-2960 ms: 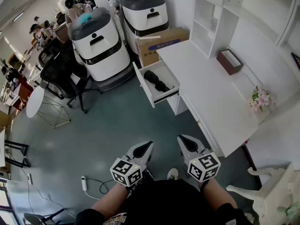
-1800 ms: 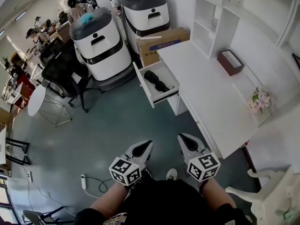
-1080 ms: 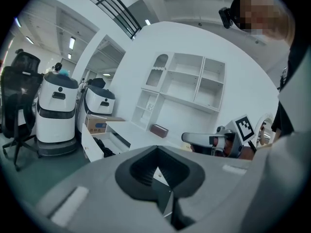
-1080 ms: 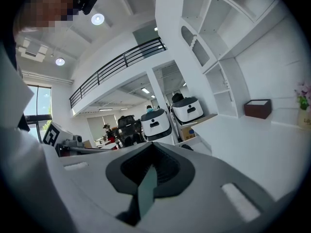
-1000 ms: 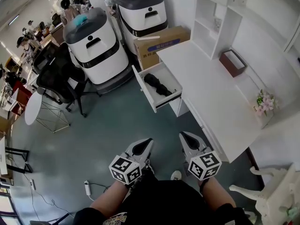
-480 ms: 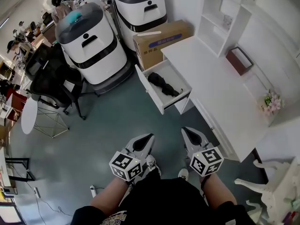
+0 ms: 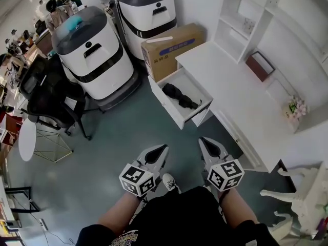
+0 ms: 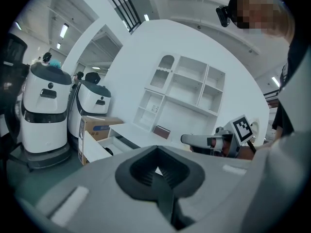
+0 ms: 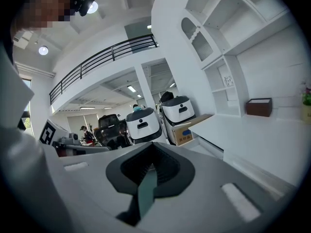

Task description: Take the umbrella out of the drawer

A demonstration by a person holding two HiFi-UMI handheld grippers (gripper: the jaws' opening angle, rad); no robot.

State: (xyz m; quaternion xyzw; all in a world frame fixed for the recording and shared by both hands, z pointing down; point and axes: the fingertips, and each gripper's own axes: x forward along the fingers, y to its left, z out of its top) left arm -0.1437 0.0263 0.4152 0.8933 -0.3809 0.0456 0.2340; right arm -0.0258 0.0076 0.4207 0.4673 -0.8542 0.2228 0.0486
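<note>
Down by the person's knees, the left claw [image 7: 158, 151] and the right claw [image 7: 207, 144] are both pinched shut on nothing. Each claw's own view shows the dark pads meeting along one seam [image 8: 157, 154] [image 9: 151, 167]. Each carries a cube [image 7: 136, 179] of black-and-white square markers, patterns rather than words.

Ahead of them the drawer [image 7: 167, 105] stands pulled out from the white bench [image 7: 230, 88]. The black folded umbrella [image 7: 181, 96] lies inside it, well apart from both claws. Only the head view looks down into the drawer. In the left gripper view the drawer's front [image 8: 96, 149] blocks most of the inside, with just a dark scrap behind it.

Beside the drawer sits a cardboard box [image 7: 171, 46] with a blue label, its print too small to read from any view. A brown box [image 7: 259, 65] and flowers [image 7: 296, 108] sit on the bench. The right gripper view alone shows a railed balcony [image 9: 104, 57] overhead.
</note>
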